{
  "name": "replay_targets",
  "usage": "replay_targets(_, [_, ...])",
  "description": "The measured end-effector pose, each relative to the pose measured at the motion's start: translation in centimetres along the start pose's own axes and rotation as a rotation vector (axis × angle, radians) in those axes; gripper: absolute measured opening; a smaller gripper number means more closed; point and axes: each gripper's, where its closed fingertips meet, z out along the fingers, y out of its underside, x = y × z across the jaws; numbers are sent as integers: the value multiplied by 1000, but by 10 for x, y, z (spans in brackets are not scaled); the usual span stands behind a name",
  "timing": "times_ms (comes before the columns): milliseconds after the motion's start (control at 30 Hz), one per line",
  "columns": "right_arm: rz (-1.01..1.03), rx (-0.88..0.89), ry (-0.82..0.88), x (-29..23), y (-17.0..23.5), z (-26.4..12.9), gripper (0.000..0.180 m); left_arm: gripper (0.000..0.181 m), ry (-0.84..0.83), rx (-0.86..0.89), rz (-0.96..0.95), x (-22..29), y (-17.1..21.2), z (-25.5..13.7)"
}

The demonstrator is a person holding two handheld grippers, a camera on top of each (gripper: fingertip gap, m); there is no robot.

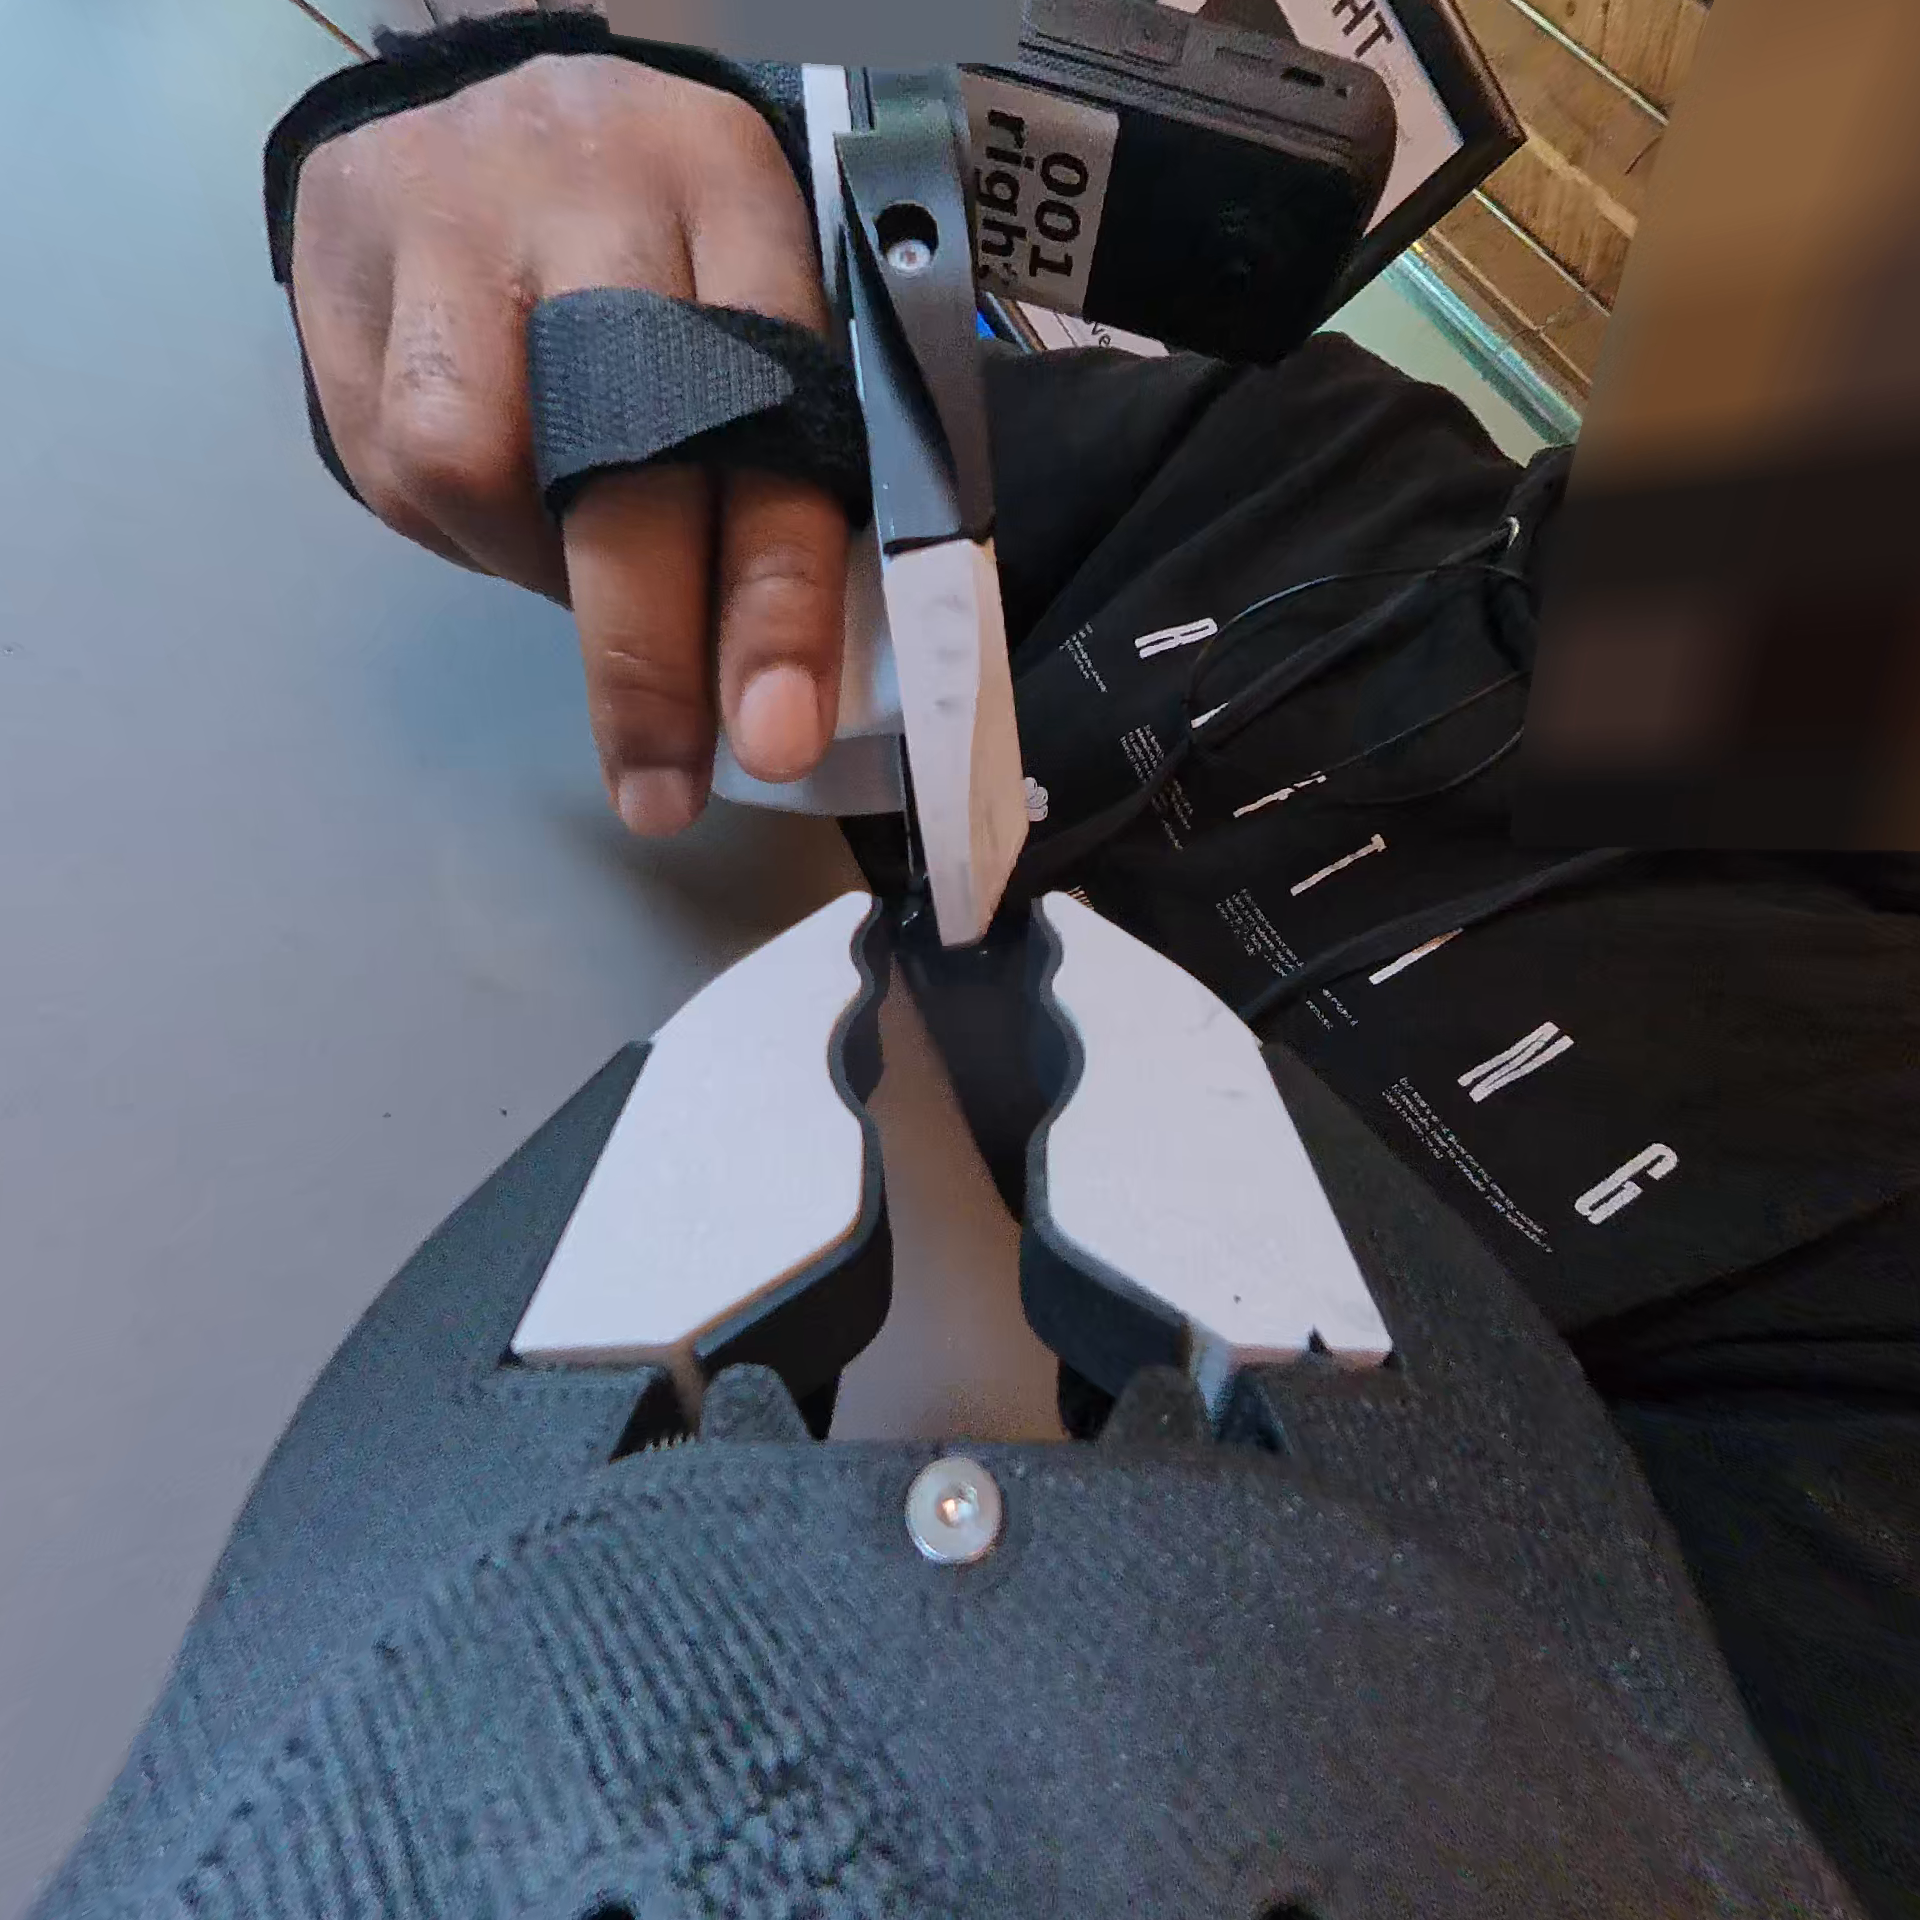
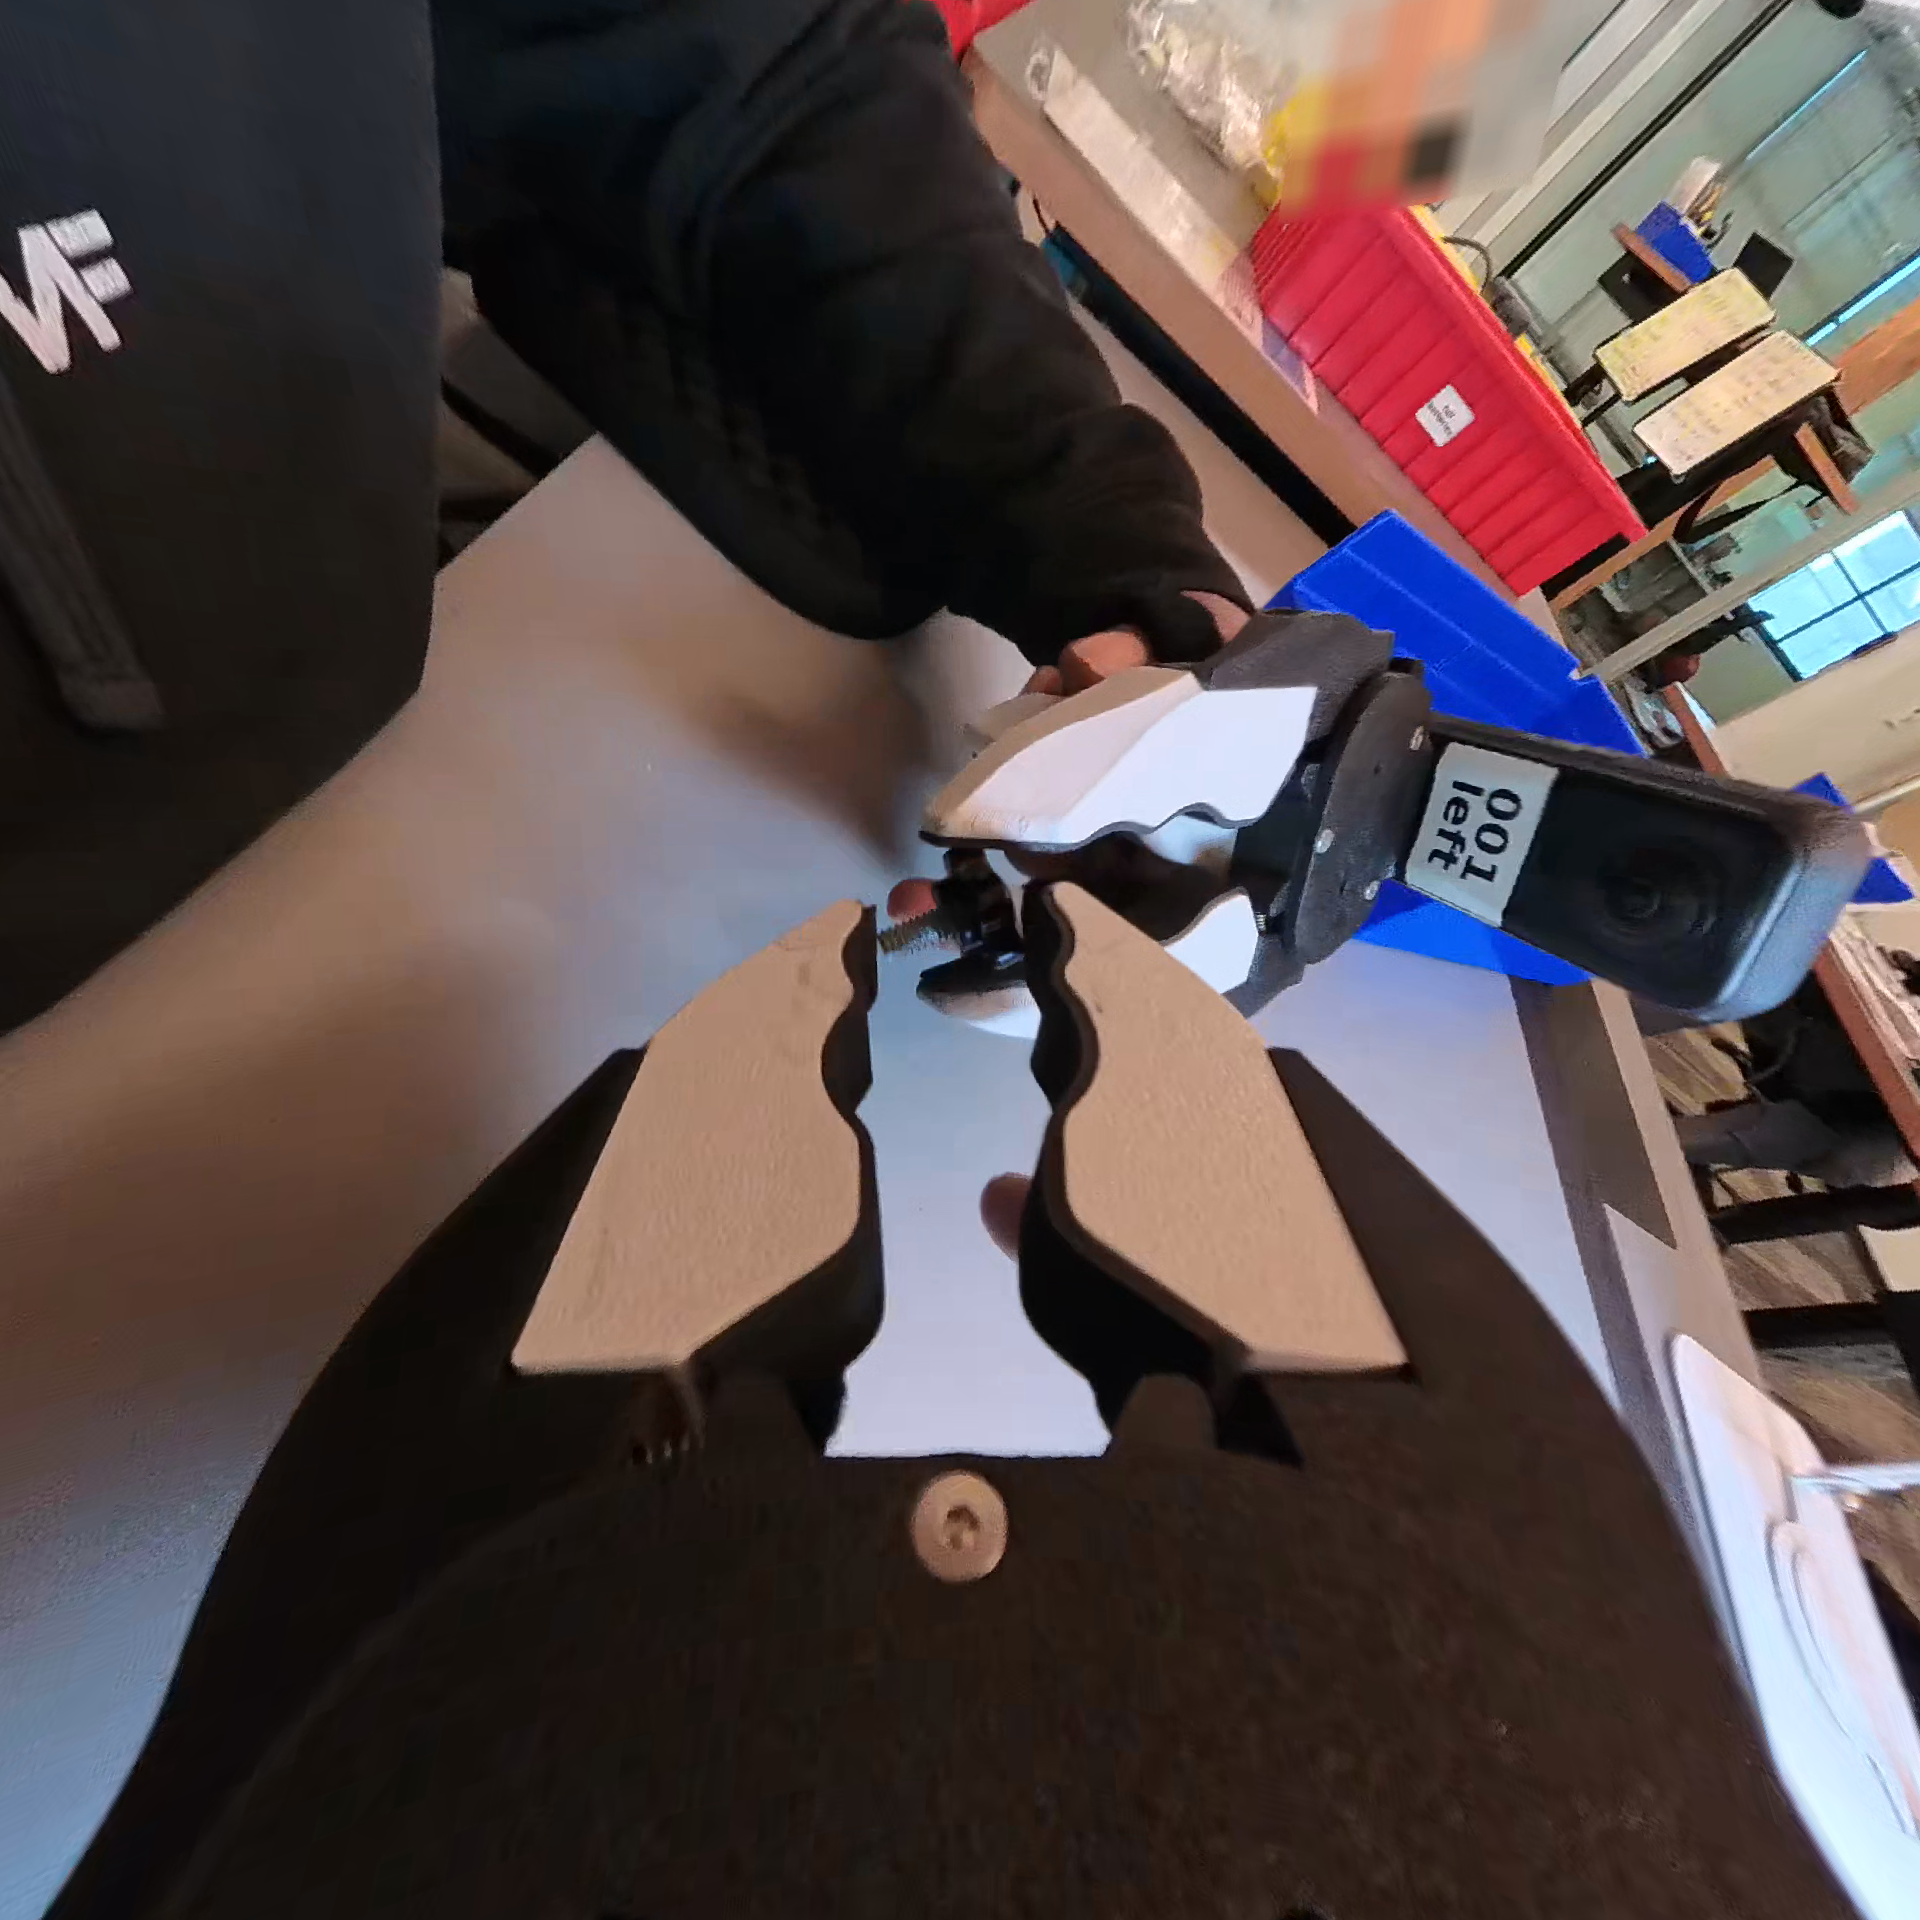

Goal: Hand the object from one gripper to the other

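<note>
Your left hand-held gripper (image 2: 961,914) is clamped on the bolt (image 2: 951,930), above the tabletop (image 2: 623,727) near its far edge. Your right hand-held gripper (image 2: 948,920) straddles the bolt, fingers apart, not closed on it.

Object (image 2: 951,930) between grippers' tips (above table (image 2: 623,727))
</note>
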Motion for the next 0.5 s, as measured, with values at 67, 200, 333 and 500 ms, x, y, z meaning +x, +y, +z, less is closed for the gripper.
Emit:
replay_targets(67, [-46,-32,14,0,3,2,27,25,3,-4,-19,-1,1,0])
replay_targets(200, [-22,-30,69,7,6,3,27,25,0,31,-29,-3,-2,-6])
replay_targets(333, [128,-7,243,41,17,-4,26,31,-147,211,18,-17,-30,-25])
replay_targets(500, [220,-26,503,83,35,-23,26,32,-448,375,162,-35,-58,-45])
